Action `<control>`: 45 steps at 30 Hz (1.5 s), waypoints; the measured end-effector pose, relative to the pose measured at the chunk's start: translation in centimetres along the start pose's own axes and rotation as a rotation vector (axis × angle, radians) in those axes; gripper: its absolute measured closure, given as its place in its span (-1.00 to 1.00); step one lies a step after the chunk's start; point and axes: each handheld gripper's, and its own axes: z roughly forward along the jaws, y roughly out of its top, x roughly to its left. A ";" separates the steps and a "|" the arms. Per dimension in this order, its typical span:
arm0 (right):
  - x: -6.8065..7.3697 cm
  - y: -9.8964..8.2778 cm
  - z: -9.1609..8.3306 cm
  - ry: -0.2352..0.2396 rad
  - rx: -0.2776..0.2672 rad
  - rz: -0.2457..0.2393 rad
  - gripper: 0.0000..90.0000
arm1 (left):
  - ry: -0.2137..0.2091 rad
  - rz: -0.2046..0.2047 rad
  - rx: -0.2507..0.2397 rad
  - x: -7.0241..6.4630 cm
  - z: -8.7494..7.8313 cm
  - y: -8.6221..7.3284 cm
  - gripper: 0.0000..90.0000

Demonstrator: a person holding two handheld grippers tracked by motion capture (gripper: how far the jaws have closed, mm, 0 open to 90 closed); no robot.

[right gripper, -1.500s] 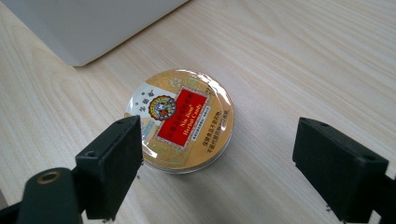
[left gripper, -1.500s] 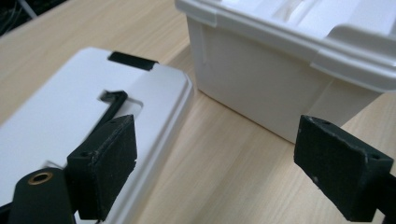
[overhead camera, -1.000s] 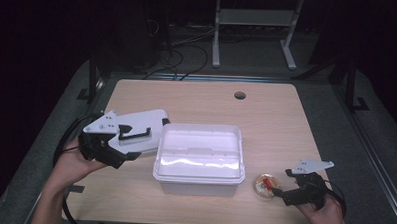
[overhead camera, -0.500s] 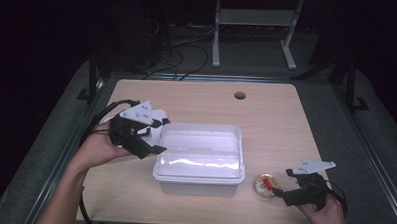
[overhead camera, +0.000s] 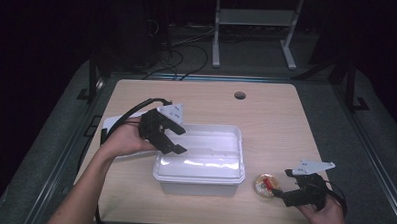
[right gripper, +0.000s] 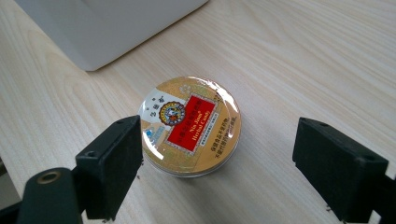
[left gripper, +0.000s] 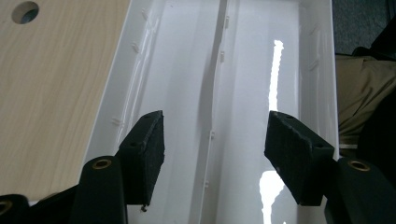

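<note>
The left tongs (overhead camera: 178, 144), just narrowed yet gripping nothing, are held over the glossy white rectangular tub (left gripper: 243, 70). The right tongs (right gripper: 217, 161) are spread wide, with a round, glossy-lidded tin (right gripper: 190, 125) lying untouched between them on the wood-grain worktop (right gripper: 303, 60).

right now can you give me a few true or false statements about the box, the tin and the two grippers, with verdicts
1. The round tin lies on the table outside the white box. True.
2. The right gripper is clamped on the tin. False: its fingers stand apart either side of it.
3. The left gripper hangs over the white box. True.
4. The left gripper holds a lid. False: nothing is between its fingers, which have just been closing.
5. The tin's label is blue. False: it is gold with a red panel.
</note>
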 end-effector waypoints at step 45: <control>0.0 0.2 -0.3 0.002 -0.019 -0.014 -0.66 | -0.114 0.075 0.230 0.9 6.5 3.8 0.74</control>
